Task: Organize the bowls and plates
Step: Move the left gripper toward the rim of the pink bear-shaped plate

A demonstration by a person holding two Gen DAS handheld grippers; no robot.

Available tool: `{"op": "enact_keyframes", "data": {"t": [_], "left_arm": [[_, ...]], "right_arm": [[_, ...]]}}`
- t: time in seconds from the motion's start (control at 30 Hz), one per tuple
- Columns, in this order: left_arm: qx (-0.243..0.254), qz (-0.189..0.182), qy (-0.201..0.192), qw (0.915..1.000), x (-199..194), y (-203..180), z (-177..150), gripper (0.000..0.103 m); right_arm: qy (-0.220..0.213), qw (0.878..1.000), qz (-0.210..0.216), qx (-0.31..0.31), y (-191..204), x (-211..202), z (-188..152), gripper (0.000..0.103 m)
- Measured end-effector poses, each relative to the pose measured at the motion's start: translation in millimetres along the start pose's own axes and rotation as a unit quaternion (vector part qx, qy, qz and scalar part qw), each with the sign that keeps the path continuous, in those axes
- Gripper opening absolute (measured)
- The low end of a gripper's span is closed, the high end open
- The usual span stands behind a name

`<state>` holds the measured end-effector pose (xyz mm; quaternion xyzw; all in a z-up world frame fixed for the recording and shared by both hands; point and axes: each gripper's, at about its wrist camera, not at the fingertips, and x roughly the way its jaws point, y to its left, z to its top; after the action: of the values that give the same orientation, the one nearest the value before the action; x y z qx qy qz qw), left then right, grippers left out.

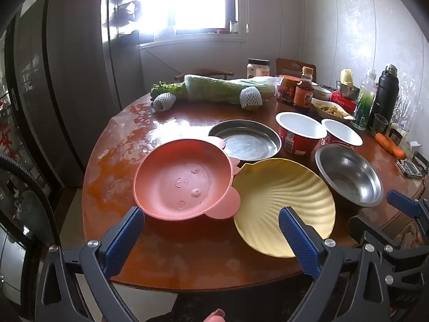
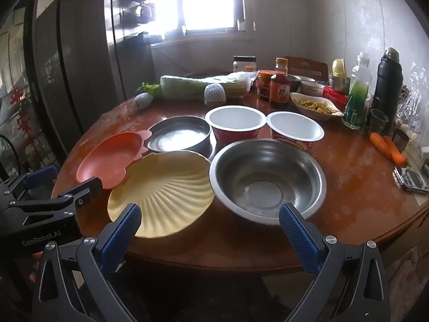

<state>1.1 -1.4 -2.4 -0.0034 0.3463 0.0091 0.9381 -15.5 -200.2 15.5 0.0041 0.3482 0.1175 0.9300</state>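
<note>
On the round wooden table lie a pink bear-faced plate, a yellow shell-shaped plate, a flat steel plate and a steel bowl. Two red paper bowls stand behind them. My left gripper hovers open before the pink plate's near rim, with nothing between its fingers. In the right wrist view my right gripper is open over the near edge, between the yellow plate and the steel bowl. The pink plate and steel plate lie further left.
At the back lie wrapped greens, jars, sauce bottles, a dish of food, a green bottle, a black flask and carrots. A phone lies at the right. A dark fridge stands left.
</note>
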Motion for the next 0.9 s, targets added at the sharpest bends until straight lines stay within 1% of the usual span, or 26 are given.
{"op": "enact_keyframes", "data": {"t": [0.27,0.33,0.73,0.83,0.9], "left_arm": [[0.000,0.001,0.000,1.0000,-0.1,0.1,0.0,0.101],[0.000,0.001,0.000,1.0000,-0.1,0.3,0.1,0.101],[-0.001,0.002,-0.002,1.0000,-1.6,1.0,-0.5,0.101],[-0.002,0.001,-0.002,1.0000,-2.4,1.8,-0.6,0.101],[-0.005,0.000,-0.002,1.0000,-2.6,4.7,0.4,0.101]], "right_arm": [[-0.001,1.000,0.002,0.002,-3.4,4.1,1.5,0.103],[0.002,1.000,-0.004,0.000,-0.5,1.6,0.0,0.103],[-0.003,1.000,0.002,0.009,-1.7,2.1,-0.4,0.103],[-0.011,1.000,0.004,0.010,-1.7,1.7,-1.5,0.103],[-0.022,1.000,0.013,0.016,-2.4,0.4,-0.6,0.103]]}}
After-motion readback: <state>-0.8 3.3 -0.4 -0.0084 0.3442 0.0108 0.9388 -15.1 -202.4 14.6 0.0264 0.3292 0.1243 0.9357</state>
